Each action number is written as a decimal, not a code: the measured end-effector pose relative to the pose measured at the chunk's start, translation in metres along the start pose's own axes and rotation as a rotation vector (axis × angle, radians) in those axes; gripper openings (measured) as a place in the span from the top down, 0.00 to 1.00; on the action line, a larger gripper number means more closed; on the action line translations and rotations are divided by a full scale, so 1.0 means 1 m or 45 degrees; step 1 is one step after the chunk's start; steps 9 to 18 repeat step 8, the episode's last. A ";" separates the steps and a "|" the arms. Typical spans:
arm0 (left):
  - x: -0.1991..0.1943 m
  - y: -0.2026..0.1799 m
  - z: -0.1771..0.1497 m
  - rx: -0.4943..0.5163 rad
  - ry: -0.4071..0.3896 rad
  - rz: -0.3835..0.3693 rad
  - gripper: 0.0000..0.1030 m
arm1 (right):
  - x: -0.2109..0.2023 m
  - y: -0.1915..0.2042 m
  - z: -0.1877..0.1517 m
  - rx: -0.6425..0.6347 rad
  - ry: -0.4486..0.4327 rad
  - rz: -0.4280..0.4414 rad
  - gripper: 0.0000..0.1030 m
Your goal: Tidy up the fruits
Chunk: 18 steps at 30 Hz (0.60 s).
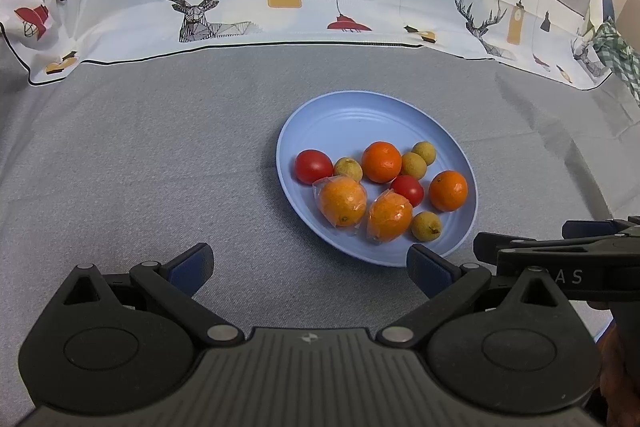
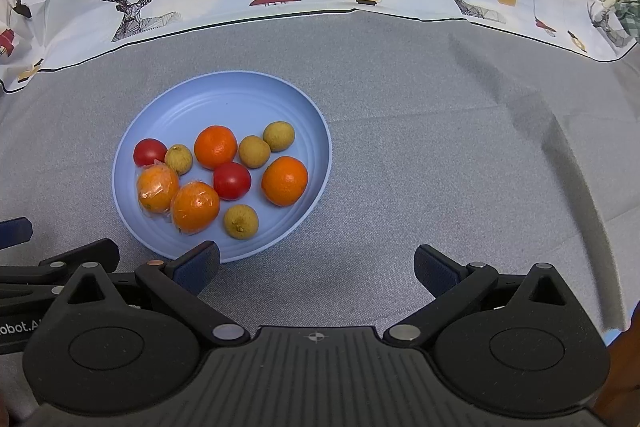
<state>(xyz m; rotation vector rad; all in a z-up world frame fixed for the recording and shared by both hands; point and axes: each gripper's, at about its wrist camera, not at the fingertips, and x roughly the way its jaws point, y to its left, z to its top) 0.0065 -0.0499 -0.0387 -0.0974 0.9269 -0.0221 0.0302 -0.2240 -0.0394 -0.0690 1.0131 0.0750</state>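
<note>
Presently, one blue plate (image 2: pixel 224 95) near the middle of the grey-clothed table (image 2: pixel 400 167), holding two bare oranges (image 2: pixel 215 147), two plastic-wrapped oranges (image 2: pixel 196 207), two tomatoes (image 2: pixel 232 181), four longans (image 2: pixel 241 221). Left gripper (image 1: pixel 310 267) and right gripper (image 2: pixel 316 267): jaws spread, empty, at the table's near edge beside the plate.

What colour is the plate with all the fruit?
Light blue; the plate shows best in the right wrist view.

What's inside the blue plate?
The round blue plastic plate holds two bare oranges, two plastic-wrapped oranges, two red tomatoes and four small tan-green fruits. Anything beneath them is hidden.
</note>
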 end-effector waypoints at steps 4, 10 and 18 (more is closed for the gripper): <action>0.000 0.000 0.000 0.000 0.001 -0.005 0.00 | 0.000 0.000 0.001 0.002 0.002 0.000 0.01; -0.002 0.000 0.001 0.012 -0.020 -0.003 0.00 | -0.002 -0.002 0.002 0.016 -0.001 0.017 0.01; -0.002 0.000 0.001 0.012 -0.020 -0.003 0.00 | -0.002 -0.002 0.002 0.016 -0.001 0.017 0.01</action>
